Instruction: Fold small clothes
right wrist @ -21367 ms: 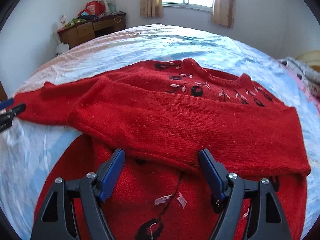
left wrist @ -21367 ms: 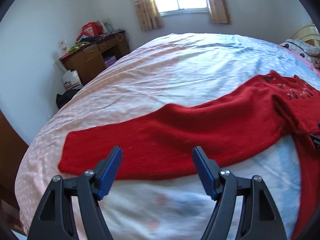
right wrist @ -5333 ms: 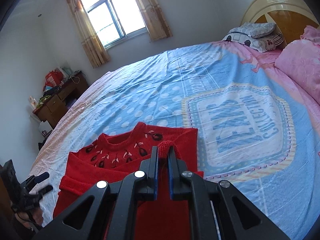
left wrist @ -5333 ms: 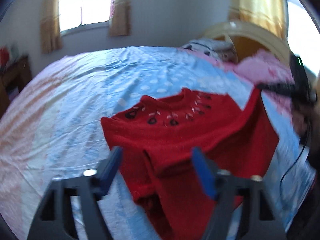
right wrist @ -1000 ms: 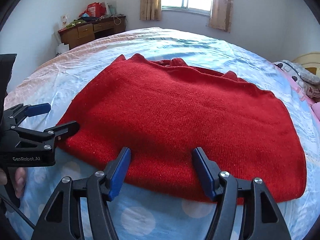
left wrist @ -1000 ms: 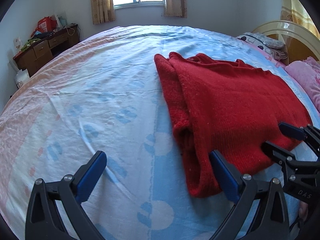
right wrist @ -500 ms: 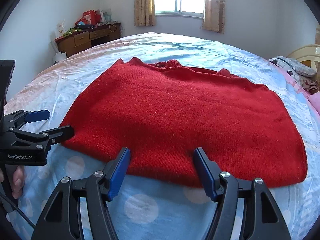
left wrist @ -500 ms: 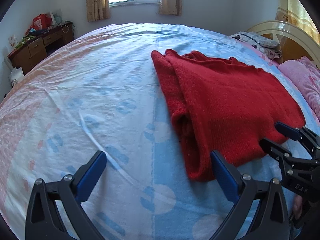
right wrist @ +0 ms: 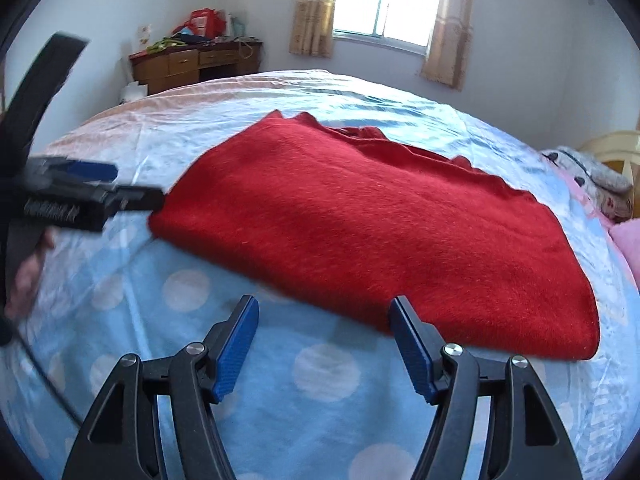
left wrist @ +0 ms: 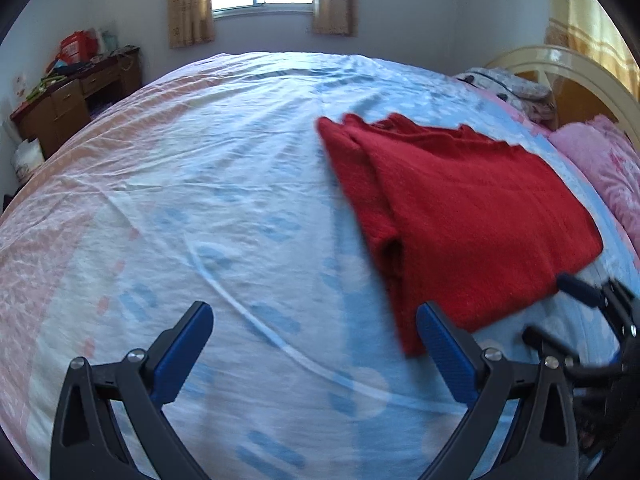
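The red knitted sweater (left wrist: 460, 208) (right wrist: 380, 224) lies folded into a flat rectangle on the bed, plain side up. My left gripper (left wrist: 316, 324) hovers open over bare sheet just left of the sweater's near corner, nothing between its blue pads. My right gripper (right wrist: 324, 320) is open too, held a little short of the sweater's near edge. Each view catches the other gripper: the right one (left wrist: 576, 312) at the far right, the left one (right wrist: 104, 184) at the far left, both clear of the cloth.
The bed (left wrist: 200, 184) is covered with a pale blue and pink spotted sheet. A pink quilt (left wrist: 608, 172) and a headboard (left wrist: 560, 68) lie to the right. A wooden desk (right wrist: 196, 62) with clutter stands by the far wall under a window (right wrist: 384, 4).
Both grippers have drawn back from the sweater; its near edge no longer lies between the right gripper's fingers, and the left gripper's right finger has come off the folded corner.
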`<move>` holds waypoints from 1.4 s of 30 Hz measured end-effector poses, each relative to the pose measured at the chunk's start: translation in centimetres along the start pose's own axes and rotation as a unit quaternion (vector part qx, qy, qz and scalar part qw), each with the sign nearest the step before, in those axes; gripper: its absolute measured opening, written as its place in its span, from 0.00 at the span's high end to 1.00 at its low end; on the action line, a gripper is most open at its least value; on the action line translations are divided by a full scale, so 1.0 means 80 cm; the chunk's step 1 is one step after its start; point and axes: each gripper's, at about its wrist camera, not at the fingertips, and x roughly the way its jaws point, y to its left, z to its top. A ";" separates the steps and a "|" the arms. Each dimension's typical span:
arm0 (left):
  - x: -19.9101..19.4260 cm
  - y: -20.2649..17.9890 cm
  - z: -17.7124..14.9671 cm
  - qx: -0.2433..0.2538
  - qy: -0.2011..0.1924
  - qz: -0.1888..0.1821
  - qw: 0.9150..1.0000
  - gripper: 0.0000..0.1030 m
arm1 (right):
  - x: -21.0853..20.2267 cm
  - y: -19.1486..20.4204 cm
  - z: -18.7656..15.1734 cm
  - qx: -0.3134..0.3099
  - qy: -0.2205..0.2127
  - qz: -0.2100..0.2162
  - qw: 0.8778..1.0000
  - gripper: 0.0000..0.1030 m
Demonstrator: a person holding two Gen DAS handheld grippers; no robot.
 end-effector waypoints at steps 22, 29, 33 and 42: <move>0.039 0.027 0.087 -0.058 -0.032 -0.143 0.987 0.00 | 0.017 0.114 0.056 -0.169 -0.041 -0.052 0.983 0.34; 0.084 0.008 0.111 -0.054 -0.005 -0.166 0.985 0.00 | 0.021 0.115 0.056 -0.177 -0.035 -0.050 0.982 0.49; 0.100 0.008 0.114 -0.064 -0.003 -0.166 0.984 0.01 | 0.023 0.117 0.055 -0.178 -0.030 -0.046 0.982 0.54; 0.122 0.018 0.122 -0.101 0.011 -0.193 0.976 0.17 | 0.029 0.128 0.056 -0.187 -0.025 -0.045 0.981 0.69</move>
